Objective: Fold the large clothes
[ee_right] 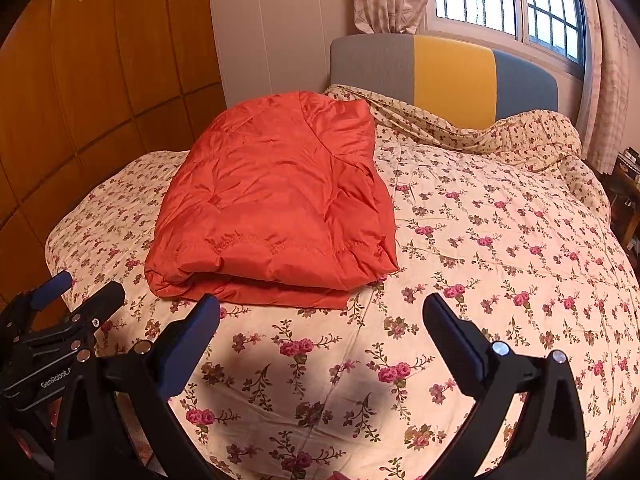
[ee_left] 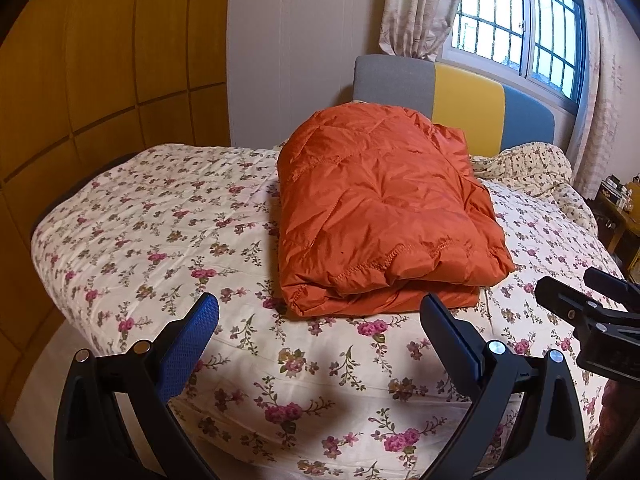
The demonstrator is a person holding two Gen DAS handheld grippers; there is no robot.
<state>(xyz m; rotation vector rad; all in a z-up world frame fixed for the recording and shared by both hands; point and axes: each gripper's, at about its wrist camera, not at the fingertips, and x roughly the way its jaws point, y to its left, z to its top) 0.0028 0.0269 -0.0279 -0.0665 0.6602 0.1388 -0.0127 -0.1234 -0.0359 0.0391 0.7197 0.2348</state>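
Observation:
An orange padded jacket [ee_left: 384, 212] lies folded into a thick rectangle on the floral bedspread [ee_left: 160, 216], its stitched hem toward me. In the right wrist view the same jacket [ee_right: 276, 208] sits left of centre. My left gripper [ee_left: 320, 308] hovers open just short of the jacket's near edge, nothing between its fingers. My right gripper [ee_right: 322, 308] is open too, above the bedspread [ee_right: 500, 240] near the jacket's front right corner. Each gripper shows at the edge of the other's view: the right one [ee_left: 592, 304] and the left one [ee_right: 80, 292].
A grey, yellow and blue headboard [ee_left: 464, 100] stands behind the bed under a barred window [ee_left: 520, 20] with curtains. Wooden wardrobe panels [ee_left: 100, 60] line the left side. A rumpled floral sheet [ee_right: 520, 132] is bunched at the head, and a small cluttered table [ee_left: 620, 200] stands far right.

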